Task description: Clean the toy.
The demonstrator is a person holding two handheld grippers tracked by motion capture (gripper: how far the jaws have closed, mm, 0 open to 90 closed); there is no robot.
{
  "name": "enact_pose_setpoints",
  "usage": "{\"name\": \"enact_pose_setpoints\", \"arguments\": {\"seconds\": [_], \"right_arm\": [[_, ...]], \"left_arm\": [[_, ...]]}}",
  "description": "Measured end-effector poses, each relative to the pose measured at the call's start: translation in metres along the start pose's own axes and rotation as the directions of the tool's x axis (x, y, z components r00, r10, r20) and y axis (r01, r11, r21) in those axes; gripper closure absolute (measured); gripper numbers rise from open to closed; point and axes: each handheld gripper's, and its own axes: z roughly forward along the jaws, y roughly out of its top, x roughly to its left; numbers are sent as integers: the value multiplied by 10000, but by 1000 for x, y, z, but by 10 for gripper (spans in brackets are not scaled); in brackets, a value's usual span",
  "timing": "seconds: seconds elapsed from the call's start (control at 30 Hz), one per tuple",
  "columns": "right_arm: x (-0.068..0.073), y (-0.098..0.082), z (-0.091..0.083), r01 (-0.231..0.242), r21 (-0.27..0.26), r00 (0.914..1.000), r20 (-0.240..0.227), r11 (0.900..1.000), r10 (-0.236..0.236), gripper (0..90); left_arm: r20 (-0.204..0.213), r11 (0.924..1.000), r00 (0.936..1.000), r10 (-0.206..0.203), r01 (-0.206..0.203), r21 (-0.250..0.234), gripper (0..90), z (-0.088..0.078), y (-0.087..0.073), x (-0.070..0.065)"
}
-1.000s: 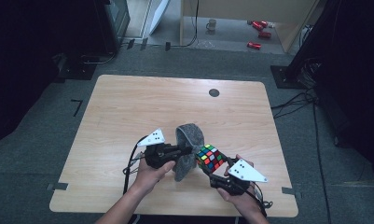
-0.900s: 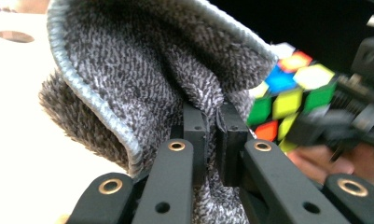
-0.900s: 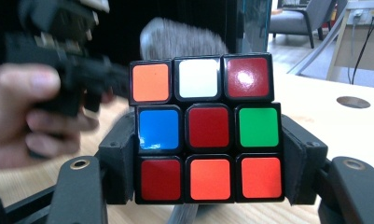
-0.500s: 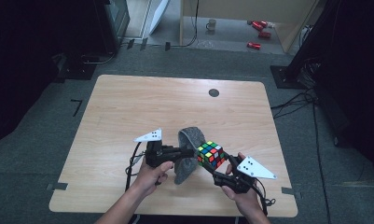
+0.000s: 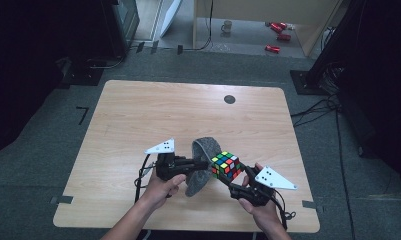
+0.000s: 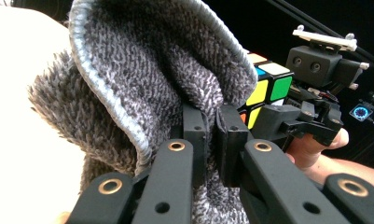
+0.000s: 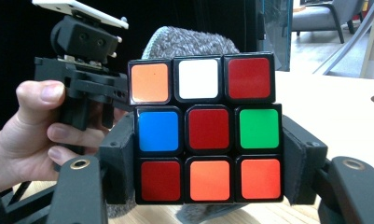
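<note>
A grey terry cloth [image 5: 199, 150] hangs above the wooden table [image 5: 138, 115], pinched in my left gripper [image 5: 204, 165], which is shut on a fold of it. In the left gripper view the two jaws [image 6: 211, 135] press together on the cloth [image 6: 142, 70], and the cube [image 6: 268, 86] shows just behind it. My right gripper [image 5: 229, 175] is shut on a scrambled colour cube [image 5: 226, 166], held right beside the cloth. In the right gripper view its pads [image 7: 121, 149] clamp the cube [image 7: 208, 128] from both sides, with the cloth [image 7: 189, 42] behind it.
A small black round mark [image 5: 229, 99] sits near the table's far edge. Both hands are close to the near edge. Dark equipment, cables and red cans [image 5: 273, 48] lie on the floor beyond the table.
My left gripper has shifted slightly to the left with the cloth. The cube and the right gripper stay about where they were.
</note>
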Motion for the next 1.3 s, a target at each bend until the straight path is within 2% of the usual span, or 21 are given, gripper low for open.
{"name": "enact_pose_setpoints", "arguments": {"seconds": [0.07, 0.13, 0.23, 0.27, 0.3, 0.37, 0.4, 0.47, 0.57, 0.63, 0.7, 0.77, 0.83, 0.93, 0.97, 1.1, 1.2, 1.3], "right_arm": [[1, 2, -1, -29, -56, 10000, -11, 10000, 29, 342], [1, 4, -2, 30, -134, 10000, 62, 9999, -30, 342], [-2, 7, -5, -135, -302, 9992, 360, 9995, 146, 342], [-3, 8, -6, -218, -378, 9988, 433, 9990, 234, 342], [-5, 8, -7, -440, -473, 9980, 426, 9979, 460, 343], [-6, 8, -6, -565, -529, 9975, 397, 9970, 586, 342], [-5, 8, -5, -576, -491, 9975, 382, 9971, 595, 342], [-3, 4, -1, -505, -351, 9978, 402, 9981, 519, 342], [-2, 2, 1, -554, -370, 9975, 420, 9978, 569, 343], [-3, 4, 0, -567, -475, 9970, 506, 9973, 591, 343], [-6, 5, -1, -807, -572, 9953, 492, 9951, 835, 343], [-7, 5, -1, -953, -566, 9944, 404, 9938, 976, 342], [-4, 3, 2, -909, -471, 9951, 334, 9947, 926, 343], [4, -1, 8, -402, -166, 9980, 479, 9991, 410, 342], [4, -1, 8, -372, -175, 9979, 524, 9992, 381, 343], [-4, 2, 2, -595, -342, 9954, 729, 9976, 619, 343], [-7, 2, -1, -754, -393, 9943, 730, 9964, 781, 343], [-4, 2, 1, -779, -361, 9951, 588, 9963, 800, 342]], "left_arm": [[55, 9997, 10000, -65, 64, 245, 863, 5, -3, 0], [-36, 9971, 9999, 109, -106, 756, 863, 14, -9, -2], [-86, 9888, 9991, 417, -401, 1435, 862, 25, -15, -6], [-71, 9838, 9981, 609, -589, 1696, 862, 31, -17, -9], [-73, 9806, 9972, 743, -718, 1822, 862, 35, -19, -12], [19, 9747, 9949, 1007, -990, 2004, 861, 42, -21, -17], [37, 9747, 9936, 1125, -1111, 1941, 861, 43, -21, -19], [23, 9789, 9941, 1088, -1076, 1739, 862, 43, -20, -20], [-122, 9801, 9928, 1192, -1157, 1612, 864, 40, -19, -18], [-329, 9836, 9940, 1040, -979, 1512, 864, 38, -19, -16], [-304, 9861, 9954, 911, -859, 1422, 864, 40, -19, -15], [-126, 9845, 9959, 897, -868, 1523, 864, 45, -21, -18], [-28, 9797, 9937, 1124, -1103, 1674, 863, 52, -24, -23], [-96, 9824, 9953, 959, -930, 1623, 863, 51, -24, -21], [-223, 9844, 9958, 887, -842, 1546, 863, 48, -24, -19], [-750, 9888, 9950, 652, -543, 1391, 862, 36, -23, -8], [-690, 9915, 9965, 480, -392, 1242, 862, 35, -22, -7], [-571, 9861, 9954, 767, -672, 1523, 860, 43, -26, -13]]}}
